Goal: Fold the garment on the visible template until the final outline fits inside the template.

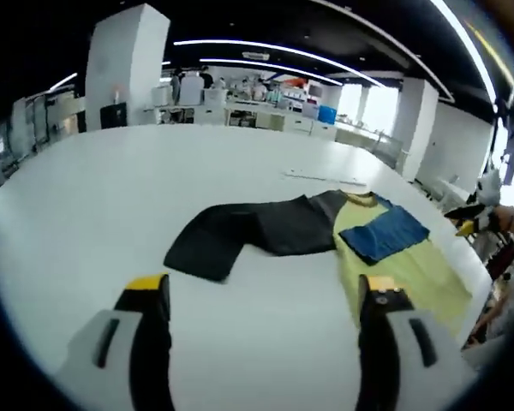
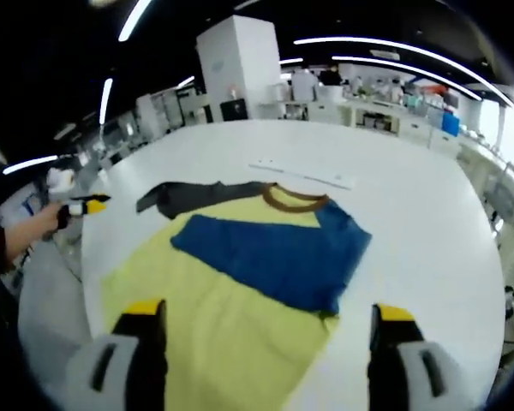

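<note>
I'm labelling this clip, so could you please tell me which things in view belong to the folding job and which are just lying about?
Job:
- garment, yellow, blue and dark grey, brown collar, one blue sleeve already folded across the body
- left gripper, open
- right gripper, open
- white table

Lying about:
- pale strip beyond the collar
- white pillar
- background benches
</note>
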`<state>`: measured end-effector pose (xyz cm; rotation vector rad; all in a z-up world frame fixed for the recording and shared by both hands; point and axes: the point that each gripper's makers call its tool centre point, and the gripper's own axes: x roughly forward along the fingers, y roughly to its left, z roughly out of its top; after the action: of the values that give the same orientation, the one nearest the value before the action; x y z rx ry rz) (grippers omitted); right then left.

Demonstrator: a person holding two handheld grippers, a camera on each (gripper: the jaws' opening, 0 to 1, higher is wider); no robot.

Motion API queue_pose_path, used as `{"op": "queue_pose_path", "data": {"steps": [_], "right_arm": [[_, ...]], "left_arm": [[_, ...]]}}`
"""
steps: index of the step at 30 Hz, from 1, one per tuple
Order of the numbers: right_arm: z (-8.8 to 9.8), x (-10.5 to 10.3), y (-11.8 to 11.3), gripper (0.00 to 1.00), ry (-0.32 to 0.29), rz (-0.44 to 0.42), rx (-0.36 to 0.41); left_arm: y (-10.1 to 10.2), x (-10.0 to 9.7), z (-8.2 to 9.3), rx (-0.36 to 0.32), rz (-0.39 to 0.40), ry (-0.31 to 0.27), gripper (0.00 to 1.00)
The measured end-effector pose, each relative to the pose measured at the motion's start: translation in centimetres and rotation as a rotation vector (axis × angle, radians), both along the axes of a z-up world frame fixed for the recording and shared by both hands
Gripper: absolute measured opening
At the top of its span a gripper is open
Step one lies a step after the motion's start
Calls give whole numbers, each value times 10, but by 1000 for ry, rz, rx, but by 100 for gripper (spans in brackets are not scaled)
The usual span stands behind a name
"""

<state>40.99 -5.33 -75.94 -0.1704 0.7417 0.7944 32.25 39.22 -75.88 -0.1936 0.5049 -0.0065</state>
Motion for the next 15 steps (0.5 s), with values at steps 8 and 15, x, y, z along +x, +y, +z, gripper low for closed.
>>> {"op": "queue_pose_path", "data": {"steps": [8,15], "right_arm": [[11,-20,-15,100,-45,8,5],[17,-41,-26,100,-78,33,-20]], "left_arm": [[21,10,-16,-16,116,39,70],[34,7,-37,-14,214,75,51]]}}
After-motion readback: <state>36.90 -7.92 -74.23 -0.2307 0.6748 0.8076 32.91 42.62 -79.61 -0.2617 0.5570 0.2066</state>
